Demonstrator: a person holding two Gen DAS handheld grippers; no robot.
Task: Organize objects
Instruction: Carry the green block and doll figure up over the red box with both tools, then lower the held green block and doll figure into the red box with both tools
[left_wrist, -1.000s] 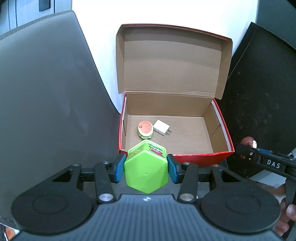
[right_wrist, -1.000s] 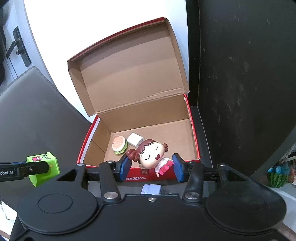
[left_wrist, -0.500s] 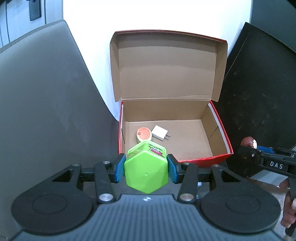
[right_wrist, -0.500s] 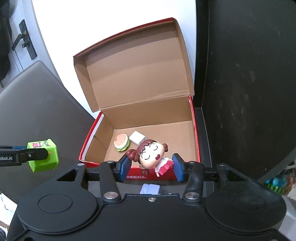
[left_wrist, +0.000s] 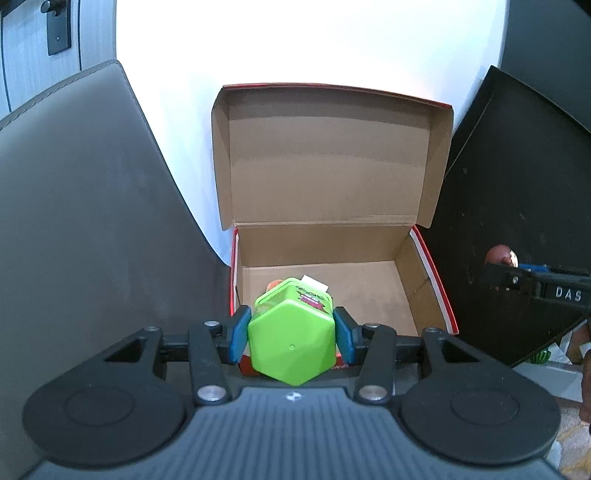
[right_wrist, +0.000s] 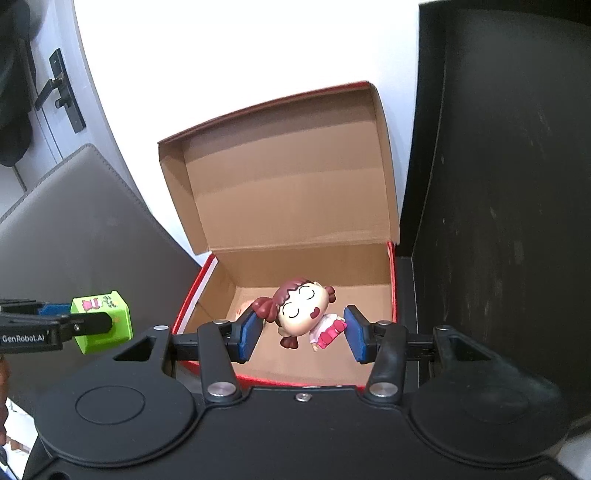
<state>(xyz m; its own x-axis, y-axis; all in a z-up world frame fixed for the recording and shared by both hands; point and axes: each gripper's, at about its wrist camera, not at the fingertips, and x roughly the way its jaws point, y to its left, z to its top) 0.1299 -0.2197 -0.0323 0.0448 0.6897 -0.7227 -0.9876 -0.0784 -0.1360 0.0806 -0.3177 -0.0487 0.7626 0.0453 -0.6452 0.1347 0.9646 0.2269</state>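
Right now both sets of jaws are pinching something. The left gripper (left_wrist: 291, 334) has its blue pads (left_wrist: 238, 338) pressed against the two sides of a bright green box (left_wrist: 291, 338), a six-sided container with a printed sticker on its upper face; it hangs clear of any surface, just over the near red wall of the shoebox (left_wrist: 437, 288). The right gripper (right_wrist: 304, 332) clamps a small cartoon doll (right_wrist: 301, 314) sideways: brown pigtails against the left pad, pink dress and feet against the right pad, closed eyes facing the camera. The doll is held over the near part of the open box interior.

Behind the green box, on the cardboard floor at the near left of the shoebox, a white charger (left_wrist: 314, 282) and a small reddish toy (left_wrist: 273, 284) peek out, mostly hidden. The shoebox lid (left_wrist: 328, 162) stands upright, brown inside and red along its edge.

From the right wrist view the left gripper (right_wrist: 92, 323) shows at the left with the green box, beside the shoebox's left wall. A grey chair back (left_wrist: 85, 206) stands to the left of the shoebox, a black panel (right_wrist: 509, 184) to the right, and a white wall behind.
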